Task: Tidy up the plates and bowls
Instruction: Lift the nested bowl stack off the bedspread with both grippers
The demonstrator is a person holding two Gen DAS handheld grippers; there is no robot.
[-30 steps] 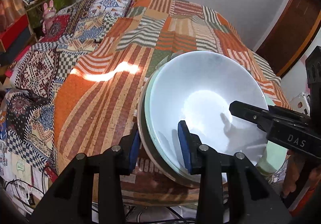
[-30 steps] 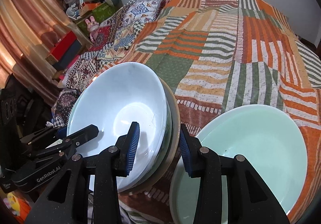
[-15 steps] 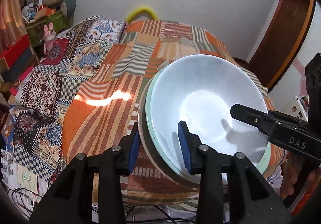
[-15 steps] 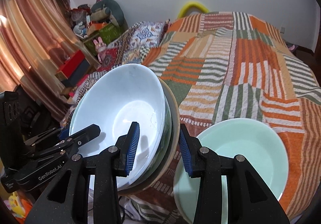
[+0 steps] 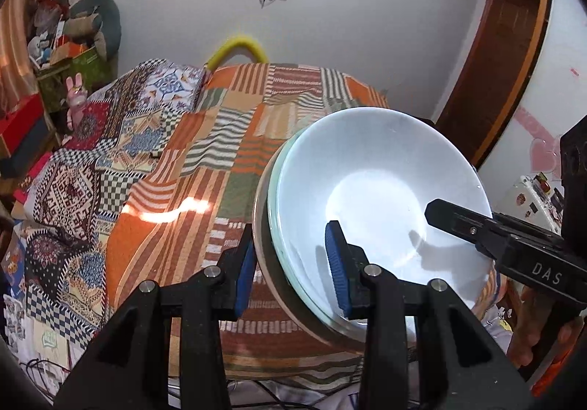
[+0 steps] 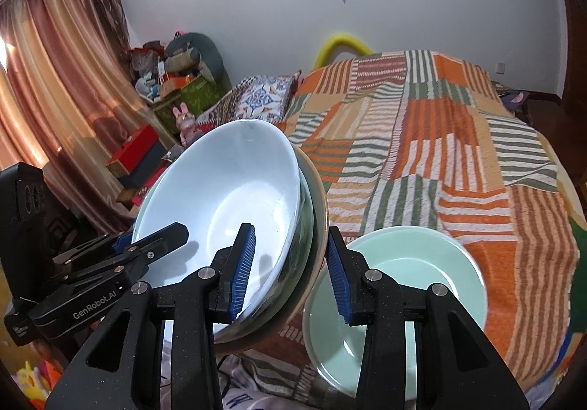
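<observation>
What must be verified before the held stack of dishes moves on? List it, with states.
1. Left claw clamped on the stack's rim, one pad inside the white glossy bowl, one outside: ok.
2. Right claw clamped on the opposite rim of the same stack: ok.
3. White bowl nested in the beige plate beneath it, rims aligned: ok.
4. Stack level: not ok, it looks tilted in both views.
5. Stack clear of the patchwork striped bedspread: ok.
6. Pale green round bowl resting on the bedspread, apart from the stack: ok, though close beside the right claw.
</observation>
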